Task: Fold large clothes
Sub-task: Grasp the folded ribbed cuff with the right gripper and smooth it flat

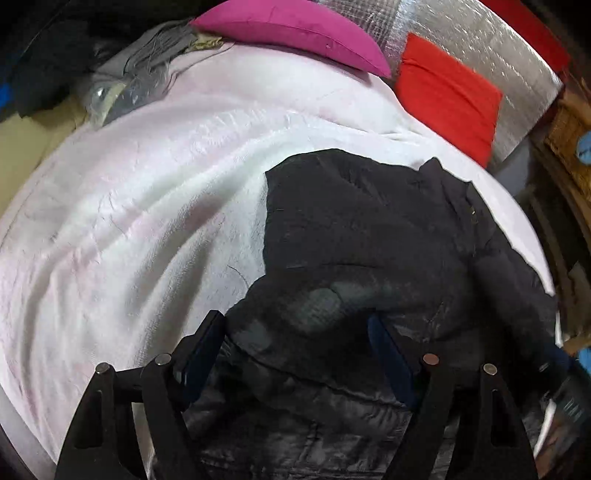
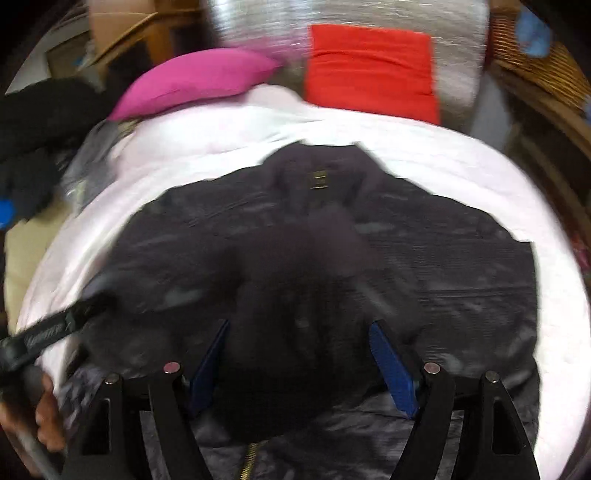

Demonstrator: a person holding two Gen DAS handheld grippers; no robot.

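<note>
Black jacket spread on white blanket of bed. Left tool released, jaws wide over bunched sleeve. Right tool released above jacket middle. Sleeve edge best pinched deep, folded inward flat; blur noted.

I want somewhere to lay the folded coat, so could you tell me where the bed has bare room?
The white blanket is bare left of the black jacket, up to the magenta pillow. Crowded: the clutter at the far-left corner, and the red pillow side.
</note>
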